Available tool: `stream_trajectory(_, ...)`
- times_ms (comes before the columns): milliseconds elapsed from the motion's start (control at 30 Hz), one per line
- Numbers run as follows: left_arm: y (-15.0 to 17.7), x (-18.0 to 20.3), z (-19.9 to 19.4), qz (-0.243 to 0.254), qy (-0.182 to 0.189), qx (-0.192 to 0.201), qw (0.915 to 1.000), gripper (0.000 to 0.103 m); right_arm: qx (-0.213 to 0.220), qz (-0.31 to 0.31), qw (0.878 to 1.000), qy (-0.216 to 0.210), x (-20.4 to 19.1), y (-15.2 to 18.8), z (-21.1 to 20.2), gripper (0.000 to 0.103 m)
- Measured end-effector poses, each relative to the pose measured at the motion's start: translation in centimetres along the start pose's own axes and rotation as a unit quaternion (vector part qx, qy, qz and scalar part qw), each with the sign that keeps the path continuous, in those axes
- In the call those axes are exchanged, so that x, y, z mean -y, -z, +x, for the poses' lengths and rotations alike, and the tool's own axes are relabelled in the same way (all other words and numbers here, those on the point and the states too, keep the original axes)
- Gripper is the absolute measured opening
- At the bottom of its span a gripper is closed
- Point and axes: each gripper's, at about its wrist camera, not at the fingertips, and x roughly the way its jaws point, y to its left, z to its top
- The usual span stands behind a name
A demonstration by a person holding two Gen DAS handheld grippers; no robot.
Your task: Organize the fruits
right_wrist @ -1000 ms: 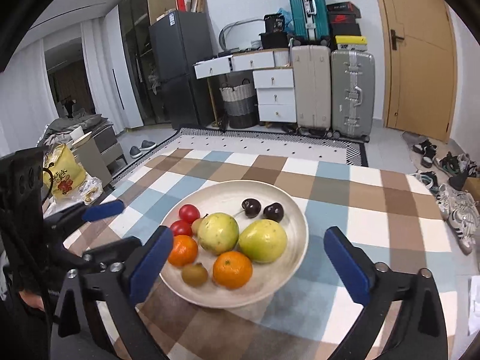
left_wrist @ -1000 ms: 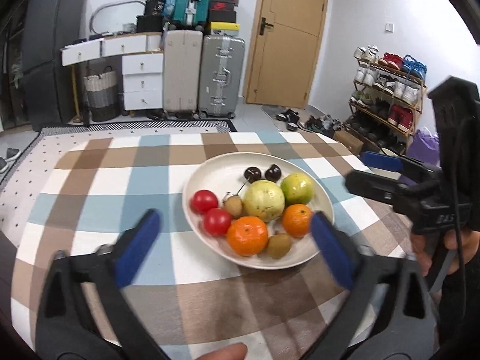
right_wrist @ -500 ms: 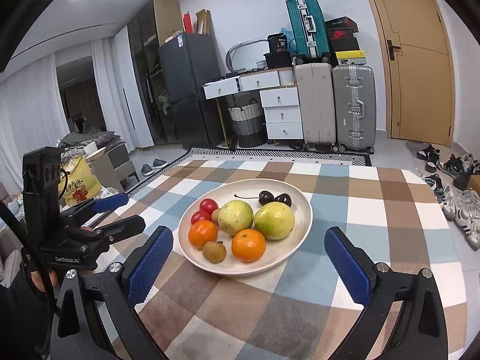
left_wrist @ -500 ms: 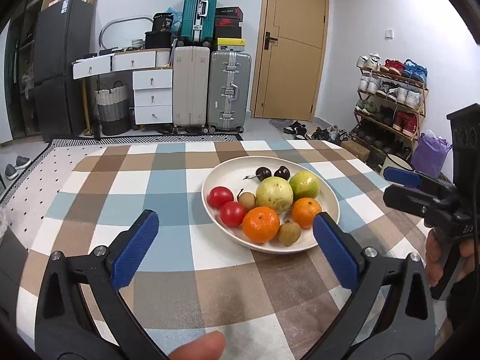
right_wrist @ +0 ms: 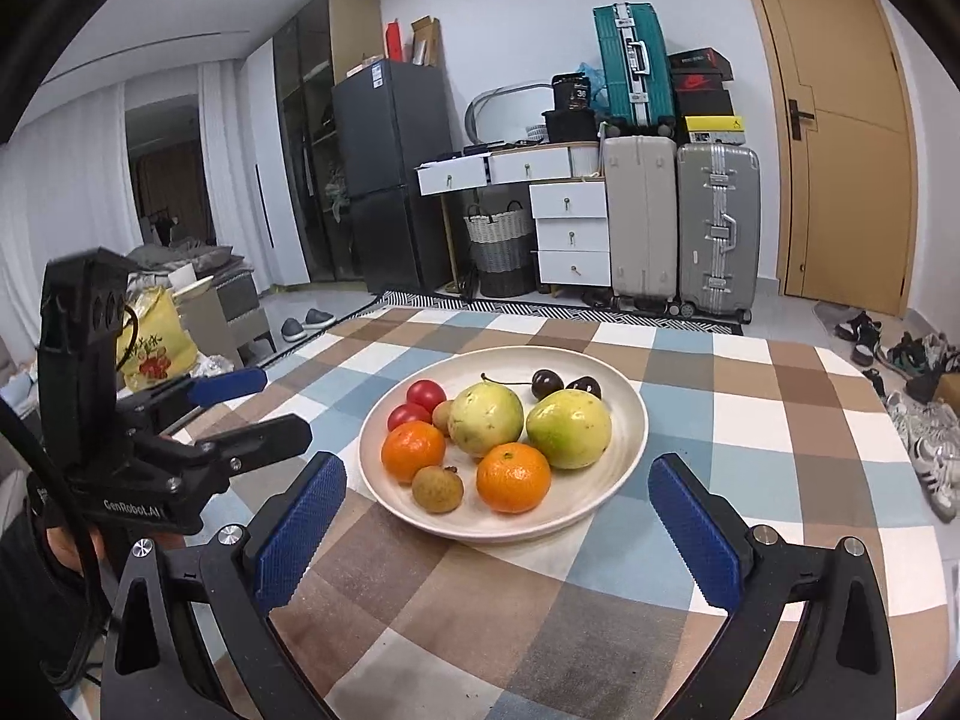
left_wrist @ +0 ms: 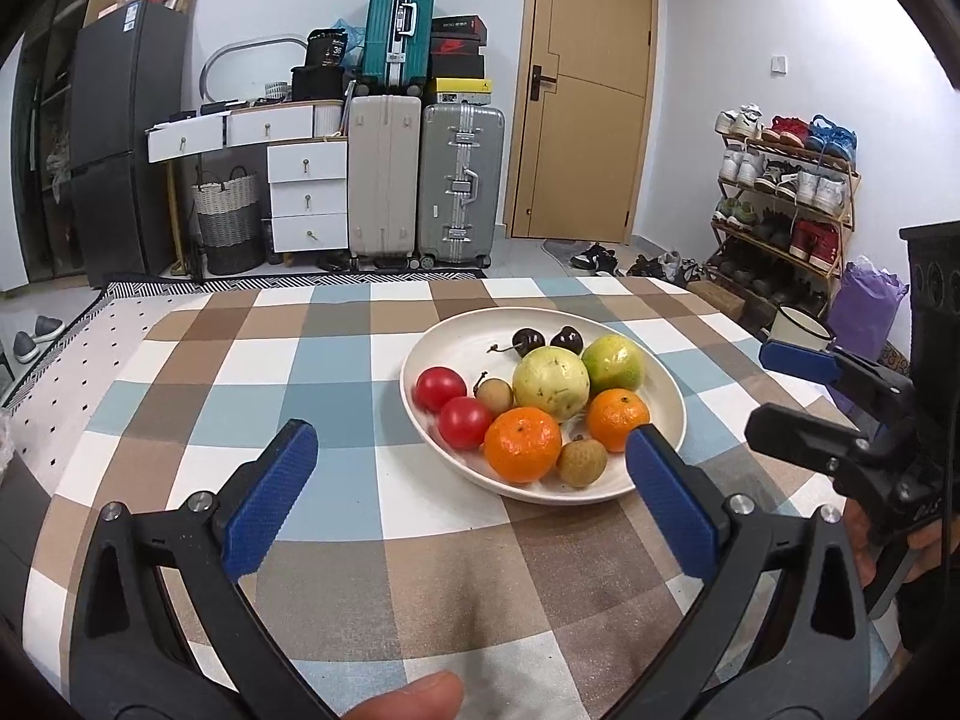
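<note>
A cream plate (right_wrist: 630,420) sits on the checked worktop (right_wrist: 780,420), holding all the fruit: two oranges at its 6 o'clock edge, two yellow-green guavas (right_wrist: 569,429) at the centre, two red tomatoes (left_wrist: 441,387) at 9 o'clock, two dark cherries (left_wrist: 528,341) at 12 o'clock. The left hand-held gripper (left_wrist: 471,498) and right hand-held gripper (right_wrist: 497,531) hover before it, both spread wide and empty.

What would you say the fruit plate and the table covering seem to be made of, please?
Plate: probably glazed ceramic or melamine; smooth cream surface with a soft sheen, which of the two is unclear. Table covering: looks like matte woven cloth, printed in brown, blue and white checks.
</note>
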Motion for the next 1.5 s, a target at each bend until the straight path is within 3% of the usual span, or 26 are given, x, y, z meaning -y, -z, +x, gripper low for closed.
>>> stream_trajectory(1500, -0.03, -0.66, 0.62, -0.013, -0.001, -0.007, 0.9999, 0.102, 0.015, 0.003, 1.0, 0.002, 0.23, 0.14, -0.27, 0.103)
